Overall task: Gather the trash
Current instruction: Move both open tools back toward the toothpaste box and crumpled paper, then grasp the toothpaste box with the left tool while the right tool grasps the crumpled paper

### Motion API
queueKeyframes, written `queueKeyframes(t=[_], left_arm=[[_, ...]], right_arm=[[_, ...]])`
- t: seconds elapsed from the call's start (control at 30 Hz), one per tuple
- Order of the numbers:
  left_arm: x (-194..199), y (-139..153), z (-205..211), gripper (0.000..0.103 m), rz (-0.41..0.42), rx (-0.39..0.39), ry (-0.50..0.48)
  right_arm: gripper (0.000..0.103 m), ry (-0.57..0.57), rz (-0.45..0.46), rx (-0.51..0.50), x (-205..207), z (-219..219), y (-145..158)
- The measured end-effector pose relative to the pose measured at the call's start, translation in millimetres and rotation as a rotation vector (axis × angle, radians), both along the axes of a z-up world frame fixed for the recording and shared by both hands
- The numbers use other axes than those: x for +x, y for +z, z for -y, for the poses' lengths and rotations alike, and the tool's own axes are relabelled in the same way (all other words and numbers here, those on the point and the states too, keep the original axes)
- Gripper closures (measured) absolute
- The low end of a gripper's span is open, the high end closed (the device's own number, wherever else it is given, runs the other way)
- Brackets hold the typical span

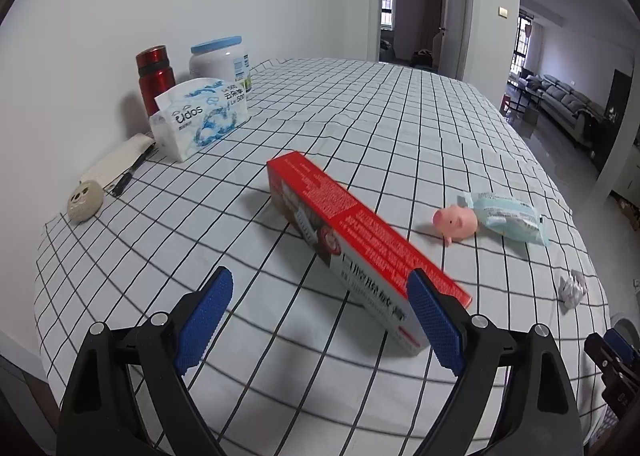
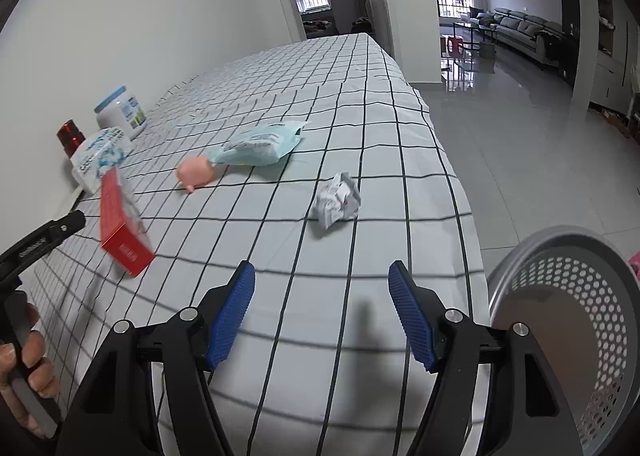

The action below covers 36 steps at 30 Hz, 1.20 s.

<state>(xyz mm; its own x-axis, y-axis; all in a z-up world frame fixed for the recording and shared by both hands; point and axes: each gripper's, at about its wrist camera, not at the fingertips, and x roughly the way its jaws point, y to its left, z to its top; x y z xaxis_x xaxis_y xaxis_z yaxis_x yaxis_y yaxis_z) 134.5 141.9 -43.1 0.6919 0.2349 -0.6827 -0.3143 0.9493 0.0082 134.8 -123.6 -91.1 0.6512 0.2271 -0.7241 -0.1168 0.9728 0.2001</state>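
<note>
A: Left gripper (image 1: 320, 320)?

B: Jaws stood wide, nothing pinched. The red box (image 1: 360, 240) lay w/ its near end just by the inner face of one blue pad; couldn't tell if it touched. Long axis ran away from the gripper, diagonally up toward the tissue pack (image 1: 202, 116) by the wall.

A: Right gripper (image 2: 322, 312)?

B: Also apart, empty, only bare checked cloth btwn the pads. It hung over the near edge of the surface (image 2: 360, 96).

A: And the trash itself?

B: Crumpled paper wad (image 2: 338, 200) sat ahead of the right gripper, almost in line w/ the gap, well apart from it yet. Beyond it the pale blue wrapper (image 2: 260, 144), long axis roughly crosswise, touching or just beside the pink pig toy (image 2: 196, 174). Grey perforated bin (image 2: 568, 316) was off the surface edge, on the right gripper's outer side.

A: Which hand's nearer what?

B: I'd say right for the wad and for the bin; left for the box, if that counts as trash. Box grip prob. needs the jaws across its narrow width, not along the length.
</note>
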Motion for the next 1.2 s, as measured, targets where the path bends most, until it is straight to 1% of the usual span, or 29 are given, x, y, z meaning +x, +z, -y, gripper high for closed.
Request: queueKeyframes(t=[0.23, 0.57, 0.63, 0.7, 0.77, 0.8, 0.83, 0.87, 1.03, 1.13, 1.2], left_arm=[[23.2, -1.8, -4.4, 0.016, -0.022, -0.033, -0.001], [40.1, -4.9, -7.2, 0.016, -0.038, -0.040, 0.005], [42.0, -5.1, -8.2, 0.016, -0.040, -0.041, 0.005], [43.9, -6.3, -9.3, 0.016, -0.044, -0.045, 0.007], [45.8, -8.1, -10.0, 0.016, -0.051, -0.051, 0.005], [46.5, -9.0, -10.4, 0.016, -0.054, -0.054, 0.005], [47.0, -9.8, -10.7, 0.016, -0.055, -0.055, 0.006], [47.7, -10.6, -11.1, 0.016, -0.058, -0.057, 0.008], [50.4, -11.2, -13.4, 0.016, -0.062, -0.070, 0.015], [51.3, -9.1, -18.2, 0.013, -0.050, -0.094, 0.035], [53.8, -9.3, -18.3, 0.013, -0.054, -0.092, 0.041]], right_arm=[[0.036, -0.013, -0.031, -0.032, 30.4, -1.2, -3.0], [0.037, -0.030, -0.080, -0.083, 66.3, -6.6, -13.1], [0.040, -0.031, -0.081, -0.084, 68.6, -7.5, -15.0], [0.052, -0.023, -0.093, -0.096, 71.8, -10.0, -18.0], [0.055, -0.022, -0.084, -0.115, 71.7, -12.4, -18.1], [0.060, -0.016, -0.084, -0.119, 71.9, -13.7, -18.4], [0.064, -0.014, -0.079, -0.126, 71.4, -14.6, -18.1], [0.070, -0.009, -0.076, -0.127, 71.1, -15.3, -17.9], [0.070, -0.004, -0.044, -0.111, 65.4, -16.2, -12.3], [0.070, 0.001, -0.029, -0.093, 61.4, -15.6, -7.9], [0.070, 0.004, -0.019, -0.088, 58.7, -15.8, -5.2]])
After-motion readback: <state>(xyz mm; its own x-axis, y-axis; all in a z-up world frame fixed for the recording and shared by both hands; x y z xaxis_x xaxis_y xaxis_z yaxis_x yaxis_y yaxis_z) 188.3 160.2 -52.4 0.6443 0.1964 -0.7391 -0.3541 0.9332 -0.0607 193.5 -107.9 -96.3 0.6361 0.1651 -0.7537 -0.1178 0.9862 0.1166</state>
